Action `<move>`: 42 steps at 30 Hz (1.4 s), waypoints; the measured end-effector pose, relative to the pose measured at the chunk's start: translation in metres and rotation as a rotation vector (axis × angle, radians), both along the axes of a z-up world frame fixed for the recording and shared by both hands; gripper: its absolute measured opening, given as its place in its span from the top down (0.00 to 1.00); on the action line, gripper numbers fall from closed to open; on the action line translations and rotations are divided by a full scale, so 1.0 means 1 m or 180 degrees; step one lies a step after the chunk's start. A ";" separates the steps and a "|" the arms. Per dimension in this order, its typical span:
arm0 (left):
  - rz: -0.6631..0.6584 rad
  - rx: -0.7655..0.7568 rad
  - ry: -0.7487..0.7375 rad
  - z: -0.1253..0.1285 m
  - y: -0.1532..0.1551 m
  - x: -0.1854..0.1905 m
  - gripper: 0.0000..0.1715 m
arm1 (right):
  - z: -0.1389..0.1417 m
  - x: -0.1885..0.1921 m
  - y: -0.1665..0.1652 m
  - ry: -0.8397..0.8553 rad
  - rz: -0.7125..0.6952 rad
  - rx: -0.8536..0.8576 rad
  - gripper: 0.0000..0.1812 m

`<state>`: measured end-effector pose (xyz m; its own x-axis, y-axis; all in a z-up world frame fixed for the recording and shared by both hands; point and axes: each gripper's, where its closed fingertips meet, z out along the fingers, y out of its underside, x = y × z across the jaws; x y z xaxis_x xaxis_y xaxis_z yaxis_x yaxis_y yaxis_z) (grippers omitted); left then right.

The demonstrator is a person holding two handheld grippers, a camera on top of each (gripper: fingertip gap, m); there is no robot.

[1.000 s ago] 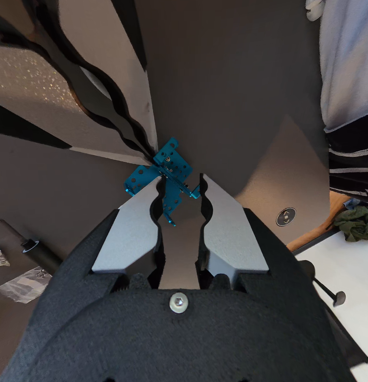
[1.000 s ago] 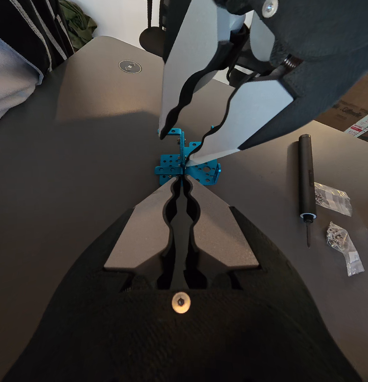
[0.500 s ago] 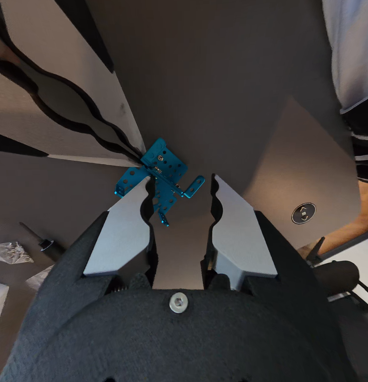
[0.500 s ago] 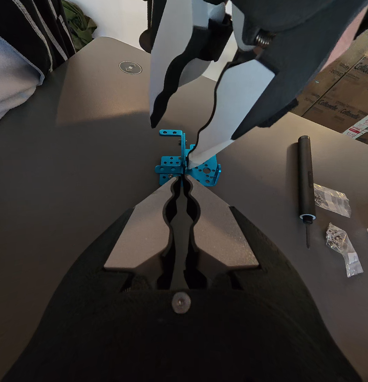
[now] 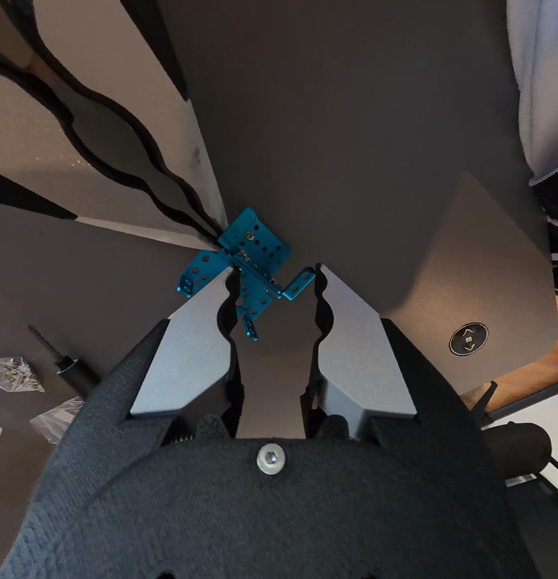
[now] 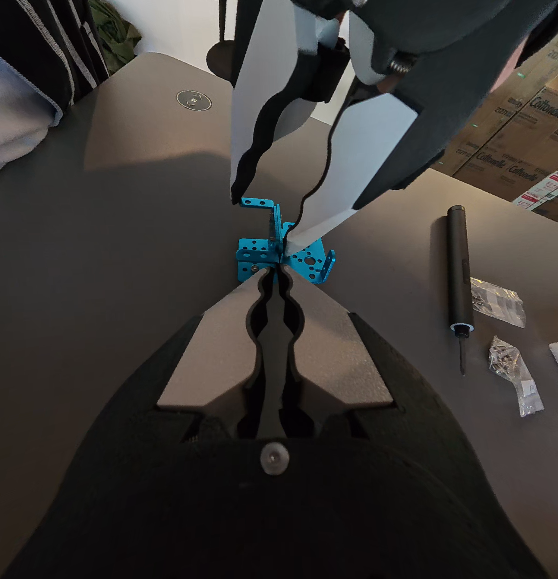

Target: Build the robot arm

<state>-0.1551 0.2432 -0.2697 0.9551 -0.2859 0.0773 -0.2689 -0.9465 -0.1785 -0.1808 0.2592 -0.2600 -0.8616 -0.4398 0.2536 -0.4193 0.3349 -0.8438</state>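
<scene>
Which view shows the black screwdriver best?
Right wrist view: the black screwdriver lies whole on the grey table, handle to tip, beside the screw bags. Left wrist view shows only its tip end, the handle hidden behind the left gripper.

Screwdriver [image 6: 458,275] & screw bags [image 6: 512,374] crowding table [image 6: 114,250] right; left side free.

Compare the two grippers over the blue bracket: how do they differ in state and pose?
The left gripper is open, straddling the blue bracket; the right gripper is shut on it. The left gripper reaches down steeply, the right gripper comes in lower. Both have grey fingers and meet at the bracket.
</scene>
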 end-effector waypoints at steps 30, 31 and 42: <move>0.1127 0.0116 -0.0919 0.000 0.006 0.005 0.75 | -0.003 -0.005 -0.002 0.0059 -0.0094 0.0044 0.96; 0.1144 0.0131 -0.0935 0.000 0.007 0.005 0.75 | -0.003 -0.005 -0.002 0.0063 -0.0094 0.0042 0.96; 0.1265 0.0349 -0.1183 0.001 0.011 0.003 0.76 | -0.004 -0.006 0.000 0.0027 -0.0099 0.0081 0.95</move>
<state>-0.1519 0.2541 -0.2691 0.9053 0.0657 0.4197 0.2052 -0.9328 -0.2964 -0.1869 0.2589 -0.2641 -0.8728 -0.4191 0.2500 -0.4154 0.3693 -0.8313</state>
